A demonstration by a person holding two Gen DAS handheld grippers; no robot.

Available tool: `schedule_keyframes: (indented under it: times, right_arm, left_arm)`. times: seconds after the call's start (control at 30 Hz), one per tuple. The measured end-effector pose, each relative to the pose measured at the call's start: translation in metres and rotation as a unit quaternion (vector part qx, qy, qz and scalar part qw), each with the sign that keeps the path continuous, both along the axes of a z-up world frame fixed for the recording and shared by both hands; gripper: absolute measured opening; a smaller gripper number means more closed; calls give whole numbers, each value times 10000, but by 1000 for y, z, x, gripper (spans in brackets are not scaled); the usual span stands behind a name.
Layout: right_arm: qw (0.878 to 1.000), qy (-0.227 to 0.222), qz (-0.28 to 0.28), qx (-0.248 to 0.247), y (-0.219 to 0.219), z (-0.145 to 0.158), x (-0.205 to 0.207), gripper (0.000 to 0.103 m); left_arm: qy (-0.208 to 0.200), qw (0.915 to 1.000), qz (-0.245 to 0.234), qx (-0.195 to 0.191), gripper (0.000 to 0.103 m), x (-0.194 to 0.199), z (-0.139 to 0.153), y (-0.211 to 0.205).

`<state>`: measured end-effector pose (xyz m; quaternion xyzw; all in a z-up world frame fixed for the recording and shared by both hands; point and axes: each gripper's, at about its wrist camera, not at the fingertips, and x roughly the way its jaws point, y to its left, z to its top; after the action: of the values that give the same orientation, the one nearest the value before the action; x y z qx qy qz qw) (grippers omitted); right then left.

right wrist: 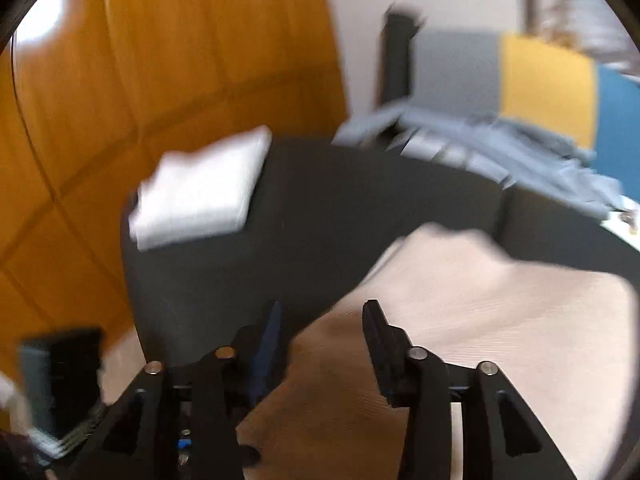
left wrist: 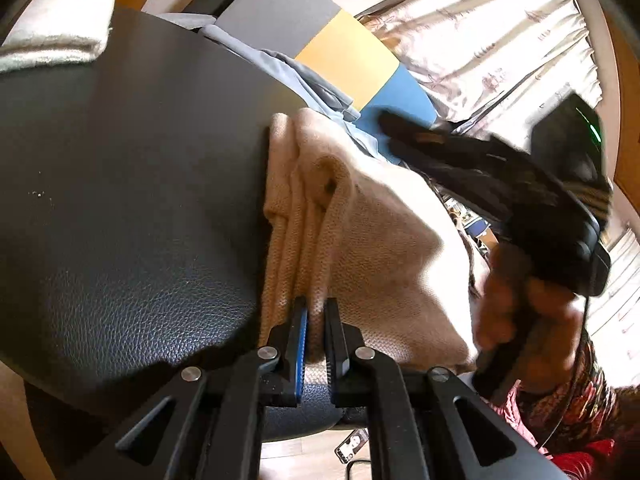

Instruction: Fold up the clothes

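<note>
Cream knit, soft and ribbed, is what the task turns on here: a sweater (left wrist: 360, 232) lies part-folded on the black leather-look table (left wrist: 120, 200), its layered edge bunched along the middle of the top and the rest draping toward the near side. The left gripper (left wrist: 316, 312) has its 2 jaws drawn narrow on a fold of that knit, with the cloth pinched between the pads, most likely to pin the layers so they do not slide while the other side is worked. The right gripper (right wrist: 324, 316) stands with its jaws apart and nothing between them; the sweater (right wrist: 460, 300) lies just beyond and under its fingers, so it seems to have no grip on the cloth and looks free for a new hold. The left wrist view shows what the right cannot: the pinch itself, the stacked folds at the sweater's edge, and the person's hand (left wrist: 520, 304) wrapped round the right gripper's handle, above a patterned red sleeve (left wrist: 580, 392). The right wrist view, though blurred, gives the wider layout: a white folded cloth (right wrist: 200, 192) resting at the far corner of the table, probably a finished piece set aside, and a heap of blue-grey clothes (right wrist: 500, 148) along the back edge, which I take to be waiting their turn, though the blur makes it hard to say how many garments are there. Behind them stands a grey, yellow and blue panel (right wrist: 548, 84).
</note>
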<state>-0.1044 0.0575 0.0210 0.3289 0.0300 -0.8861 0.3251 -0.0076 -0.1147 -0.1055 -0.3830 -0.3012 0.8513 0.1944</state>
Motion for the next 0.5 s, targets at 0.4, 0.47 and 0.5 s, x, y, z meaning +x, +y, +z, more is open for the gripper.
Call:
schedule_keyframes:
  times: [0.4, 0.47, 0.5]
  right_arm:
    - [9959, -452, -324, 717, 7, -43, -18, 9]
    - [9954, -383, -204, 852, -7, -48, -18, 9]
    - [9949, -287, -163, 948, -13, -51, -18, 9]
  left_arm:
    - [77, 9995, 33, -310, 7, 6, 3, -1]
    - [88, 9989, 35, -460, 7, 8, 7, -1]
    - [75, 9984, 71, -551, 7, 7, 12, -1]
